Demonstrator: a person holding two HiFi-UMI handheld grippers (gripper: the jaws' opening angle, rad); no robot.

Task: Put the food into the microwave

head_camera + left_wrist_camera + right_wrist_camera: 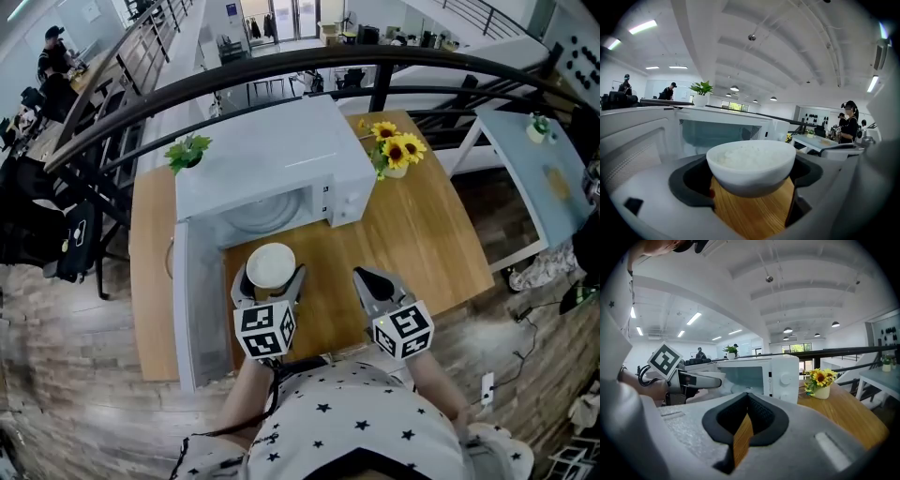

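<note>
A white bowl of rice [270, 265] hangs just above the wooden table [422, 244], in front of the white microwave [281, 155]. My left gripper [270, 274] is shut on the bowl, one jaw on each side. In the left gripper view the bowl [751, 161] fills the middle, with the lit microwave cavity [719, 133] straight behind it. The microwave door [195, 309] is swung wide open on the left. My right gripper [366, 278] hovers to the right of the bowl; its jaws are shut with nothing between them [747, 399].
A pot of sunflowers [396, 155] stands on the table right of the microwave. A small green plant [187, 150] sits at the microwave's back left. A dark railing [375, 66] runs behind the table. The open door flanks my left gripper closely.
</note>
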